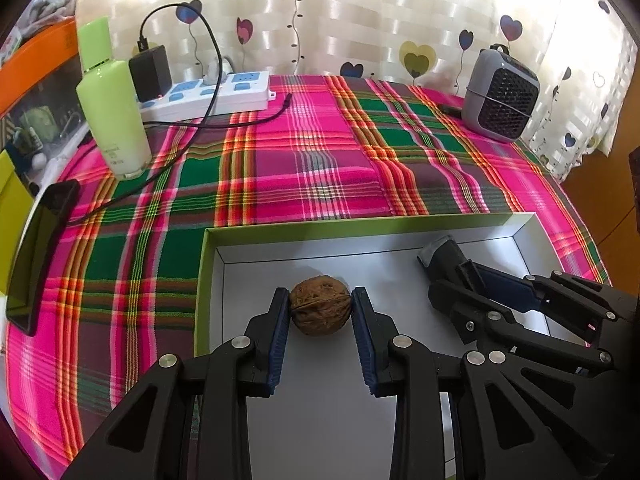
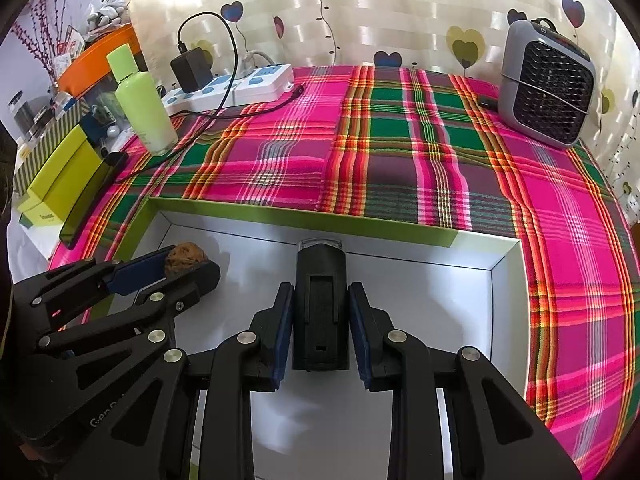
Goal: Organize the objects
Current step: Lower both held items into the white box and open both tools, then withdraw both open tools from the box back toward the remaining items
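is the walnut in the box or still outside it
In the box: the walnut sits between the left gripper fingers, with the box's white floor around it.

Both grippers are matte black plastic linkages with triangular cut-outs in their arms. The left gripper (image 1: 320,304) has 2 fingers faced with ribbed dark blue pads (image 1: 279,346), and round silver pins (image 1: 168,360) sit at its joints. The right gripper (image 2: 320,300) shares the blue pads (image 2: 283,332) and silver pins (image 2: 246,337). Pale lettering is partly legible on the left gripper's body in the right wrist view.
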Tool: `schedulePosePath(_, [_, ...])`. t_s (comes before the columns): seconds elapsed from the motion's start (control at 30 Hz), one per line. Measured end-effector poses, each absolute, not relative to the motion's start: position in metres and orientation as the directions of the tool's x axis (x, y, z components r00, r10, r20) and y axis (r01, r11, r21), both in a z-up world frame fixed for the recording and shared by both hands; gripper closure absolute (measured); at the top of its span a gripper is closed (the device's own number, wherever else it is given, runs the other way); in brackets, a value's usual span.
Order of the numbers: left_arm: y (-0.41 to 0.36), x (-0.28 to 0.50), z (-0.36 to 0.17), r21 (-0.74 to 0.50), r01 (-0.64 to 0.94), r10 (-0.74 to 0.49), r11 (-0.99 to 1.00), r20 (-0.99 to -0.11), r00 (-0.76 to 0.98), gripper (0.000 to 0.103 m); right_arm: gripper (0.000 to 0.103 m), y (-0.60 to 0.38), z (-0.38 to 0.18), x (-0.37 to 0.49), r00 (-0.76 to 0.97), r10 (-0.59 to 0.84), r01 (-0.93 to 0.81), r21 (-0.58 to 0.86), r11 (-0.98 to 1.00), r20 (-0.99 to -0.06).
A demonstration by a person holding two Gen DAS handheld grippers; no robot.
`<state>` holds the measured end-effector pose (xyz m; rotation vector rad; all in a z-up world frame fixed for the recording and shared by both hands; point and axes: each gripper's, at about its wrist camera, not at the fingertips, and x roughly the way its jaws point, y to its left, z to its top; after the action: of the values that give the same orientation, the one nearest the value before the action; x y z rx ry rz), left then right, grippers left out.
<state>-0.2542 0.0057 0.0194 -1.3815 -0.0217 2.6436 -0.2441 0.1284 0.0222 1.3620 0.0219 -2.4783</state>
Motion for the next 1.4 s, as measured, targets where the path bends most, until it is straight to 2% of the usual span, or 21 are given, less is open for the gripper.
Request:
schedulePosePath(0.4, [0.006, -0.255, 0.019, -0.087, -0.130, 0.146, -0.988, -0.815, -0.560, 0.073, 0.074, 0.129, 0.022, -0.243, -0.502, -0.262, 0.273, 0.136, -0.952, -0.825])
schedulePosePath(0.67, [0.001, -0.253, 0.021, -0.097, -0.111, 0.143, -0.989, -0.814, -0.563, 0.070, 0.057, 0.133, 0.022, -0.242, -0.504, -0.258, 0.248, 0.148, -0.957, -0.824])
schedulePosePath(0.73, [-0.001, -0.252, 0.022, -0.098, -0.108, 0.142, -0.989, -0.813, -0.565, 0.065, 0.057, 0.135, 0.023, -0.241, -0.505, -0.258, 0.243, 0.151, -0.958, -0.824])
schedulePosePath(0.93, [-0.005, -0.243, 0.029, -0.116, -0.108, 0.157, -0.987, -0.804, -0.574, 0.061, 0.056, 0.135, 0.029, -0.235, -0.524, -0.239, 0.240, 0.128, -0.962, -0.817])
schedulePosePath(1.4, [-0.014, -0.206, 0.047, -0.134, -0.090, 0.161, -0.987, -0.769, -0.619, 0.059, 0.056, 0.140, 0.044, -0.203, -0.566, -0.233, 0.231, 0.119, -0.966, -0.791])
